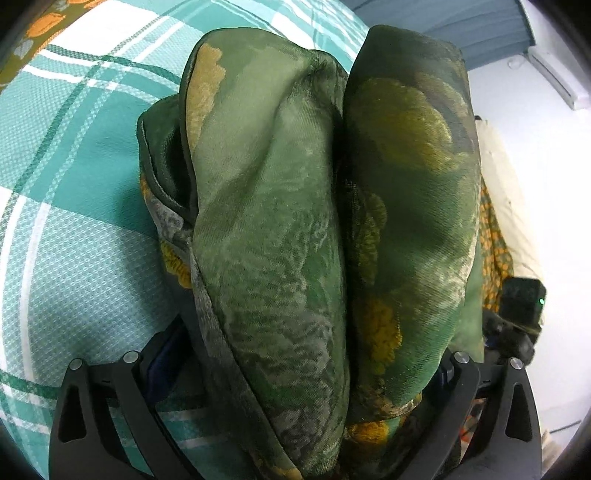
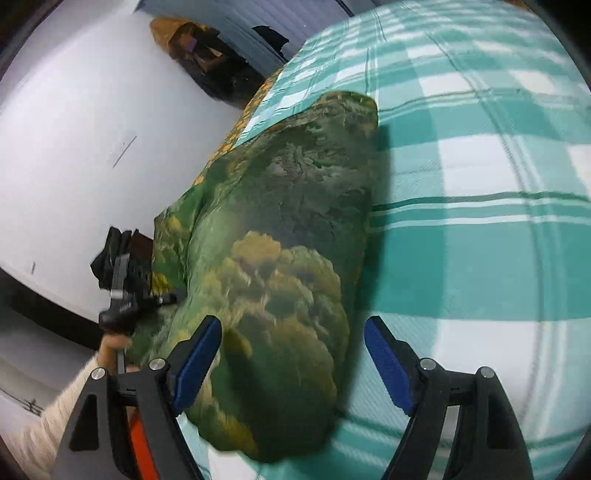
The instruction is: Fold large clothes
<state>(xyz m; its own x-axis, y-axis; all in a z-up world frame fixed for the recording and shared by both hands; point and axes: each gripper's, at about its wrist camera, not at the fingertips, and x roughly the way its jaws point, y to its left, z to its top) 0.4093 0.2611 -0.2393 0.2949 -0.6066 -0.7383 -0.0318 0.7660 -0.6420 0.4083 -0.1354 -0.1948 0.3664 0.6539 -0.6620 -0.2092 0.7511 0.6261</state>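
Across the middle of both views sits the garment [image 1: 280, 236], a green floral bundle already folded into thick layers on the checked bedspread [image 1: 74, 206]. Our left gripper [image 1: 295, 406] is stuffed with cloth, but the fabric hides the pads, so we can't tell if it's clamped. Our right gripper [image 2: 295, 369], bottom of its view, gapes wide around the near end, gripping nothing. We'd guess mostly done; maybe one last fold or tidy-up left.

A teal-and-white checked bedspread [image 2: 480, 166] covered the bed before me.
White walls [image 2: 66, 129] stood behind; an air conditioner [image 1: 557, 75] hung high, beside a blue-grey slatted shutter [image 1: 461, 22].
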